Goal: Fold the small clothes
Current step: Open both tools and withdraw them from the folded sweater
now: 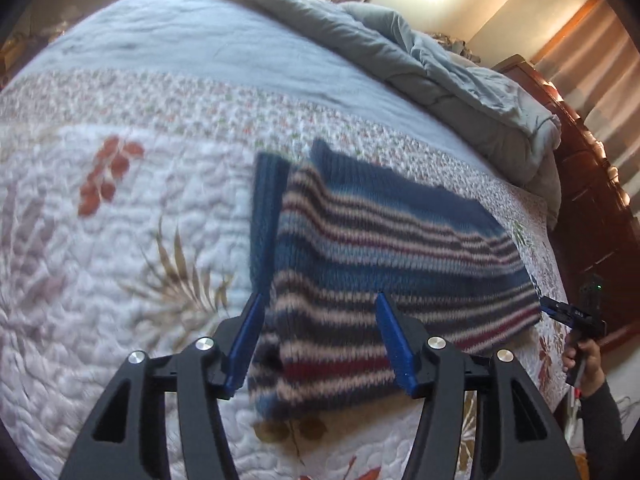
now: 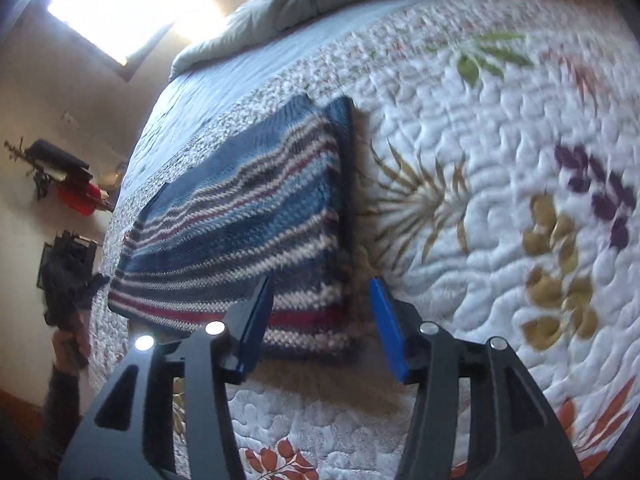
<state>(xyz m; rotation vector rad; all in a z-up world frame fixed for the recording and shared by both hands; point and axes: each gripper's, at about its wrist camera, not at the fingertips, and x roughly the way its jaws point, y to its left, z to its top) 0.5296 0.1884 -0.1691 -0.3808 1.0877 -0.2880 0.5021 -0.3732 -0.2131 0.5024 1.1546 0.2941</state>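
Left wrist view: folded striped sweater [image 1: 384,248] flat on the quilted bed [image 1: 120,240], long axis running sideways — just ahead of left gripper [image 1: 320,300] and right gripper [image 2: 320,284], both part-open, empty, about equally near.

The left hand-held gripper [image 1: 320,300] points steeply downward, its blue fingers [image 1: 246,336] parted with nothing between them. The right hand-held gripper [image 2: 320,282] tilts down likewise, jaws apart and empty. Each wrist view shows the other gripper at its edge, gripped by a hand [image 1: 586,364] in a dark sleeve.
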